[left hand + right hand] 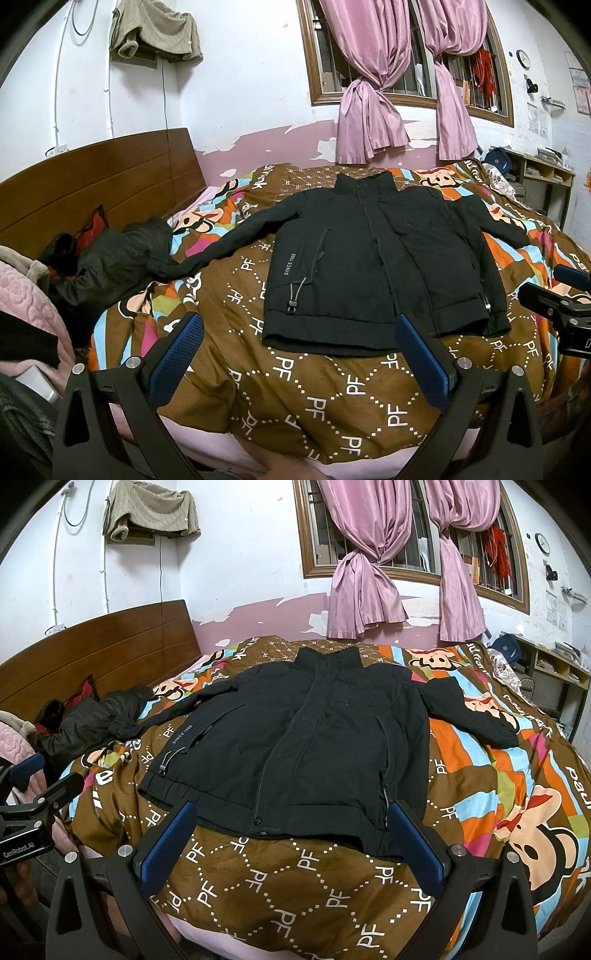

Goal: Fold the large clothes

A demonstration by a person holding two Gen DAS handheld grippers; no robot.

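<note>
A black jacket (373, 258) lies flat and face up on the bed, collar toward the window, both sleeves spread out to the sides. It also shows in the right wrist view (306, 746). My left gripper (299, 328) is open and empty, above the quilt just short of the jacket's hem. My right gripper (291, 816) is open and empty, its blue-padded fingers (413, 845) over the hem's near edge. Each gripper shows at the edge of the other's view: the right one (565, 295), the left one (33, 786).
The bed carries a brown patterned quilt (317, 398). A dark grey garment (110, 266) is bundled by the wooden headboard (92, 184) at the left. Pink bedding (26, 302) lies at the far left. A shelf (543, 177) stands at the right, pink curtains (373, 92) behind.
</note>
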